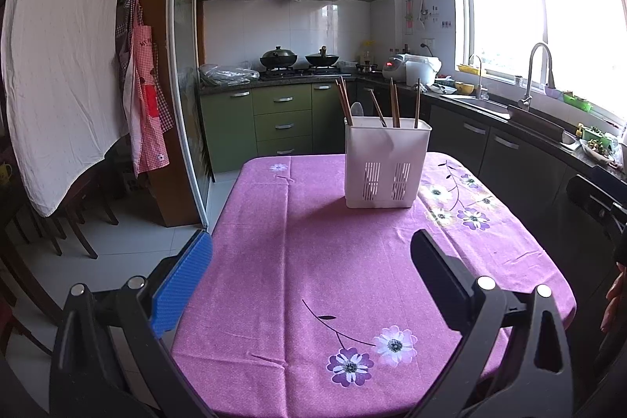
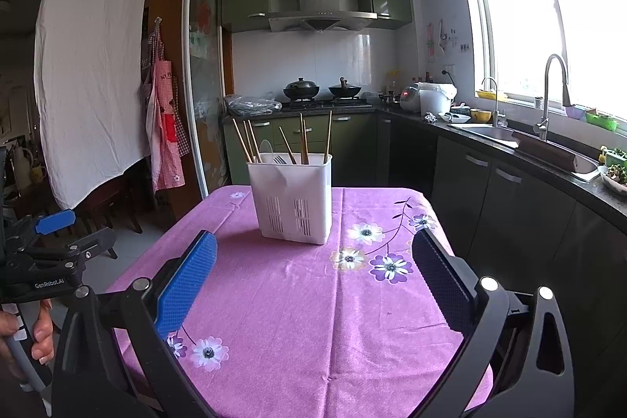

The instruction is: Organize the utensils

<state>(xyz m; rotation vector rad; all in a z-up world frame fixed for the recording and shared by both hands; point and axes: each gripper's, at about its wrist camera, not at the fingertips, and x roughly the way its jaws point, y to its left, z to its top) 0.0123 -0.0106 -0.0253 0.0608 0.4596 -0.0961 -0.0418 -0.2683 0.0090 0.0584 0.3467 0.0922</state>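
Left gripper (image 1: 309, 281): jaws wide apart, holding nothing, hovering over the near part of the table (image 1: 274, 241). Right gripper (image 2: 313, 281): jaws likewise spread and empty, above the same purple cloth. The left gripper also shows at the left edge of the right wrist view, level with the right one.

Holder (image 1: 387, 163): a white slotted caddy standing upright on the far half of the table, ahead of both grippers and well apart from each. It lies slightly right of centre for the left gripper and slightly left of centre for the right, so it sits between them; neither is clearly nearer.

Chopsticks (image 1: 345, 102): several stand in the holder, long axes near vertical, tips leaning outward. A spoon (image 1: 356, 109) and a fork (image 2: 279, 159) peek above the rim. No utensils lie loose on the cloth, so the task looks largely done; any further grasp would call for a reach forward and a descent from above.
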